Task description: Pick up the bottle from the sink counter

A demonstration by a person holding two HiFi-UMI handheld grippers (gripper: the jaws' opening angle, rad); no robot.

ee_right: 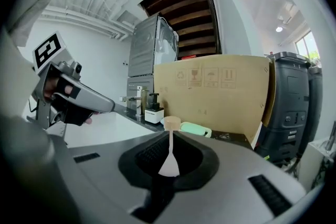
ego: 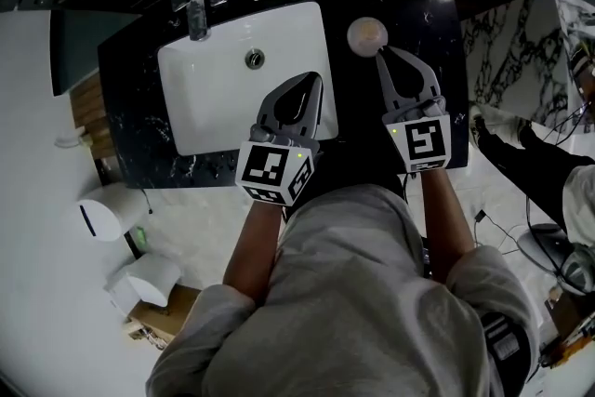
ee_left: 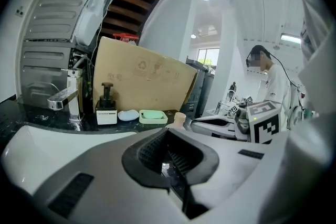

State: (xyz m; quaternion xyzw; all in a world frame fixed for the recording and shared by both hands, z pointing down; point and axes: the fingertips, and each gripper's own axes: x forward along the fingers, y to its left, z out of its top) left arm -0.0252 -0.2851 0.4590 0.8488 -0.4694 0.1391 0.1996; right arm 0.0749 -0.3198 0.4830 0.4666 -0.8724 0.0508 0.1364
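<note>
Step in hand: approach; the bottle is not yet gripped. The bottle [ego: 367, 34] stands upright on the black sink counter [ego: 437, 23], right of the basin [ego: 214, 98] and just ahead of the right gripper [ego: 384, 57], whose 2 jaws are pressed together on nothing. The left gripper [ego: 310, 84] hangs over the basin, jaws likewise together. Next move, as judged: spread the right jaws, advance them around the bottle, close, lift.

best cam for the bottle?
Head view: the bottle sits unobstructed on the counter, seen from above, just ahead of the right claw. Left gripper view shows only its top, small; right gripper view shows its cap over the shut claw.
</note>
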